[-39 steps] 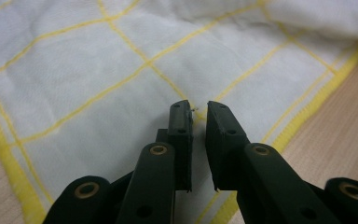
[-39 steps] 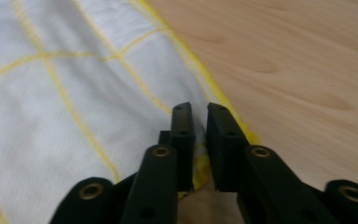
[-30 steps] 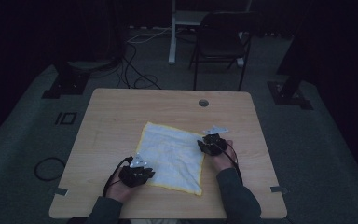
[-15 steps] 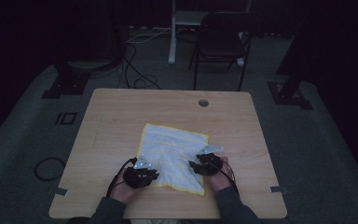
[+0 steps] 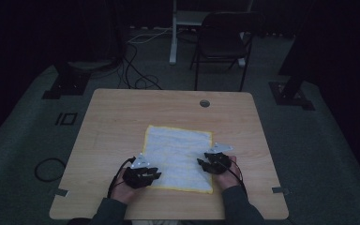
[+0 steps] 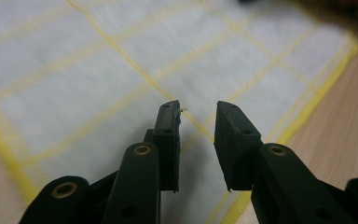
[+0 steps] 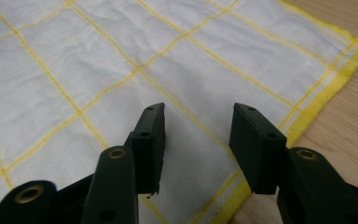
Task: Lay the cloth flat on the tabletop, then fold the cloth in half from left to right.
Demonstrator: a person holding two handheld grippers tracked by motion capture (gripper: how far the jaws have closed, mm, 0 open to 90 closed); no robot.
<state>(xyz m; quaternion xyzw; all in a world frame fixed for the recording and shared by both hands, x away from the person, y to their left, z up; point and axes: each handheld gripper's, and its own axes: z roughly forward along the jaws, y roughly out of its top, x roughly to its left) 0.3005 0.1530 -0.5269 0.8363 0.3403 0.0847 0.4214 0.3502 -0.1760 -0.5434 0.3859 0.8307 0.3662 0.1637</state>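
While both hover over the cloth (image 5: pixel 178 157), left tongs (image 6: pixel 197 122) and right tongs (image 7: pixel 198 122) gape empty.

Right gripper (image 5: pixel 205 163) now sits low over the cloth (image 5: pixel 178 157), near its right edge and toward the table's (image 5: pixel 122 117) front edge. In the earliest picture it was farther back, at the cloth's right edge. Its jaws have just been closing slightly and stand apart, nothing between them; cloth lies below.

Left gripper (image 5: pixel 153 174) jaws have just been opening. They gape above the cloth's front left corner, nothing between the pads (image 6: pixel 168 135).
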